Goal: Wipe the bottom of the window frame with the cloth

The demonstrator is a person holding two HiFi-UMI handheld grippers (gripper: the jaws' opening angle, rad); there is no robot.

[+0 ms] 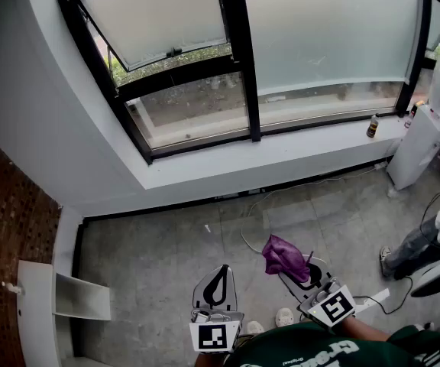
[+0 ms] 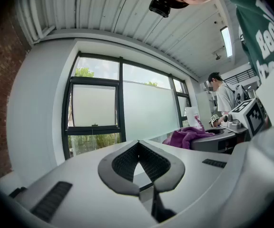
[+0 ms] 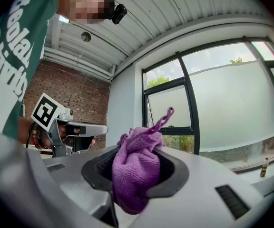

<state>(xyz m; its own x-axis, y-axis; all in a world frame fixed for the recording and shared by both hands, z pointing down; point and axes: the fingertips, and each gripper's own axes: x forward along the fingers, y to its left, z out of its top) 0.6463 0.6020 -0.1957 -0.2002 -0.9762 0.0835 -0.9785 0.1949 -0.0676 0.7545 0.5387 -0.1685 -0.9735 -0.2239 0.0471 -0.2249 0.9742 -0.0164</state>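
Observation:
A purple cloth (image 1: 284, 255) is bunched in my right gripper (image 1: 300, 266), whose jaws are shut on it; the right gripper view shows the cloth (image 3: 138, 167) bulging out between the black pads. My left gripper (image 1: 216, 283) is held low beside it, its tips touching with nothing between them (image 2: 137, 144). Both are well back from the window. The black window frame's bottom rail (image 1: 281, 128) runs above the white sill (image 1: 281, 163). From the left gripper view the cloth (image 2: 187, 137) shows at the right.
A small bottle (image 1: 372, 126) stands on the sill at the right. A white appliance (image 1: 422, 144) sits by the right wall with cables on the floor (image 1: 319, 182). Another person (image 1: 422, 239) stands at the right. A white shelf unit (image 1: 59, 297) is at the lower left.

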